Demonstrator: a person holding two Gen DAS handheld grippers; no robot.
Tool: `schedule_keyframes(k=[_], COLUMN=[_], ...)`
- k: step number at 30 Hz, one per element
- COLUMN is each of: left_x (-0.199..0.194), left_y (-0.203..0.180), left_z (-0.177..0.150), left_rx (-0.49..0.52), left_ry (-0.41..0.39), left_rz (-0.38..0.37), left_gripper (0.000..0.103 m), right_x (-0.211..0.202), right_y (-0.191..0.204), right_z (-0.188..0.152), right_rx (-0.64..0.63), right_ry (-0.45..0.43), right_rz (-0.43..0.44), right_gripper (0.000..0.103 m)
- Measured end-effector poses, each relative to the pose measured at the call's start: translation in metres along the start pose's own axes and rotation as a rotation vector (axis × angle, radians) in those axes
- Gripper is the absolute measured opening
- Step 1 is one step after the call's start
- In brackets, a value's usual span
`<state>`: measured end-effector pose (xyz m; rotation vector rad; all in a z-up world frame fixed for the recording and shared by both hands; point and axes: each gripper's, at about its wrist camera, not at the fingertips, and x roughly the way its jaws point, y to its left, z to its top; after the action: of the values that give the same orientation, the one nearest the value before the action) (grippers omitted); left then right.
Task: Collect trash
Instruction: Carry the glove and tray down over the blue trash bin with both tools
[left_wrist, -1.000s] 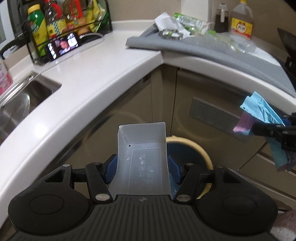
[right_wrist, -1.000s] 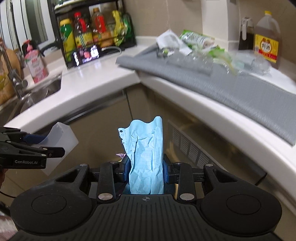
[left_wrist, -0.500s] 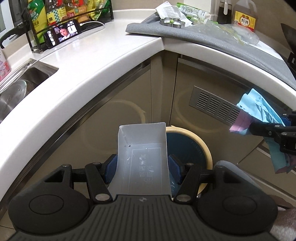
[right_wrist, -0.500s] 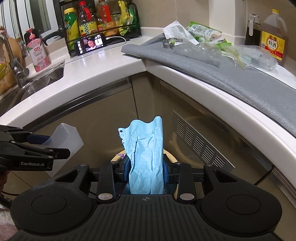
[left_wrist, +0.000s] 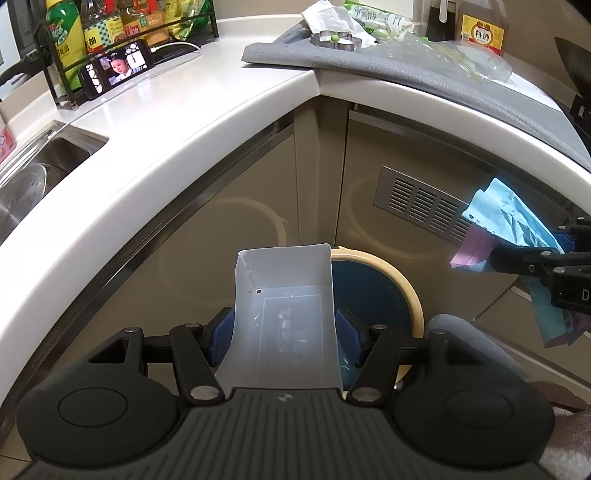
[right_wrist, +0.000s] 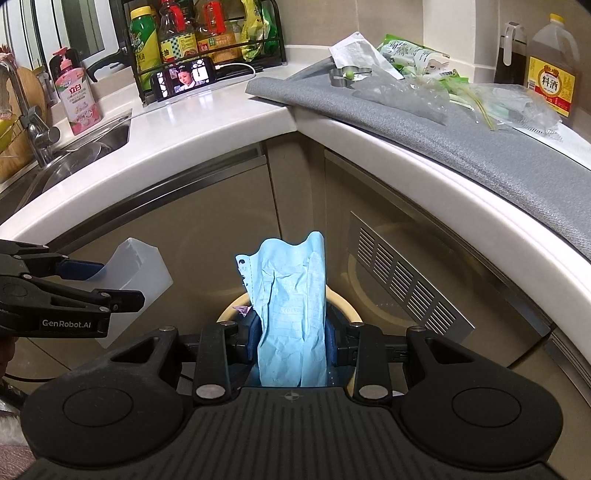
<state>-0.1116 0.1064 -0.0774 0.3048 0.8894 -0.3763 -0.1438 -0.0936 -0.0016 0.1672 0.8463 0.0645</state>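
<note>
My left gripper (left_wrist: 282, 332) is shut on a clear plastic box (left_wrist: 284, 314), whose open mouth faces forward. It hangs over the left edge of a round bin (left_wrist: 410, 291) with a cream rim and a dark blue liner, which stands on the floor by the cabinets. My right gripper (right_wrist: 293, 345) is shut on crumpled light blue paper (right_wrist: 291, 314) with a pink scrap (right_wrist: 243, 309) behind it, above the same bin (right_wrist: 354, 314). In the right wrist view the left gripper (right_wrist: 118, 284) and the plastic box (right_wrist: 144, 266) are at the left. The blue paper (left_wrist: 513, 221) shows at the right of the left wrist view.
A white counter (left_wrist: 177, 125) curves around the corner above beige cabinet doors with a vent grille (left_wrist: 421, 199). A grey mat (right_wrist: 461, 136) carries wrappers, plastic bags and a metal cutter. A sink (right_wrist: 88, 147), a bottle rack, a phone (right_wrist: 183, 79) and an oil jug (right_wrist: 552, 74) stand behind.
Both views have tipped downward: the counter slid up and more of the cabinets and the bin shows beneath. Both grips are unchanged.
</note>
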Motion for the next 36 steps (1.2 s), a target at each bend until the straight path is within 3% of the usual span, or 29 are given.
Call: schedule_keyframes(k=[22, 36], left_x=[0.029, 0.065], left_y=[-0.007, -0.01], left_z=[0.001, 0.003], left_rx=[0.05, 0.063], left_ry=[0.074, 0.149], left_rz=[-0.024, -0.046], left_gripper=[0.065, 0.065], right_x=[0.026, 0.072], right_y=[-0.004, -0.015], right_z=[-0.003, -0.006], right_rx=[0.006, 0.036], right_ry=[0.084, 0.19], right_rz=[0.0, 0.012], right_gripper=[0.036, 0.036])
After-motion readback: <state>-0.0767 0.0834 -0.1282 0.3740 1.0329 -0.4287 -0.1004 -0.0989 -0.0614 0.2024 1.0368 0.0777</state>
